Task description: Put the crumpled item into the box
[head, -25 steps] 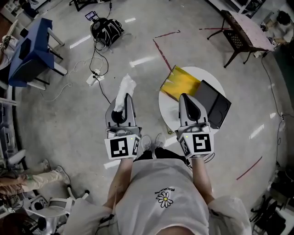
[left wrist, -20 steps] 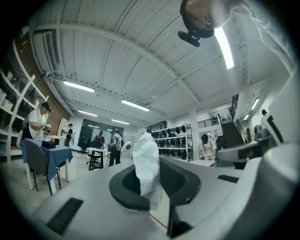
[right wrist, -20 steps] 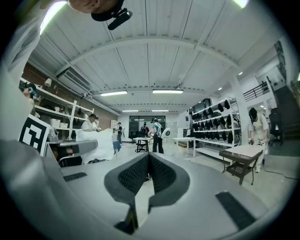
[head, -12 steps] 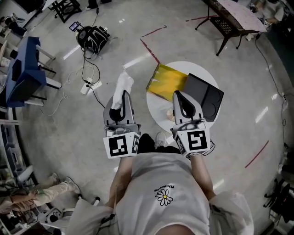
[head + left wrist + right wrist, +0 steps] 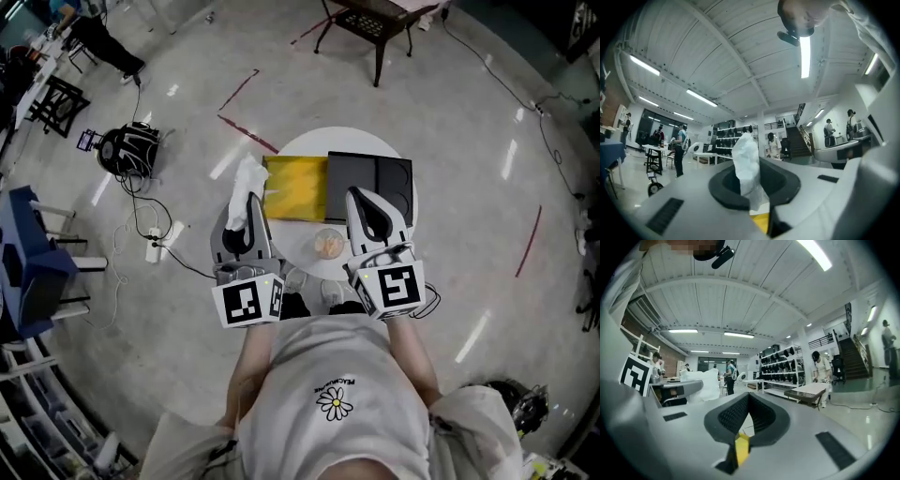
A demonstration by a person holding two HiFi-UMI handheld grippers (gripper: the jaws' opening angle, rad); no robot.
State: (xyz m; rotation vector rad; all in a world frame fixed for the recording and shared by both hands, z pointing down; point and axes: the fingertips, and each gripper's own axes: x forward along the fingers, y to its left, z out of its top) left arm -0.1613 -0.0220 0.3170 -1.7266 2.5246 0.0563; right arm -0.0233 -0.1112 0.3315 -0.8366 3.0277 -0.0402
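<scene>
White crumpled paper (image 5: 247,178) is sitting pinched in my left claw (image 5: 242,202), bound for the black open box (image 5: 370,183) at its three o'clock; my right claw (image 5: 364,202) is idling, pressed together.

Our count at the counter (image 5: 319,145)
We count two grippers, the left gripper (image 5: 243,208) and the right gripper (image 5: 362,200), one crumpled white item (image 5: 249,176), one yellow flat piece (image 5: 296,187), one black box (image 5: 370,183), one small round dish (image 5: 328,244).
</scene>
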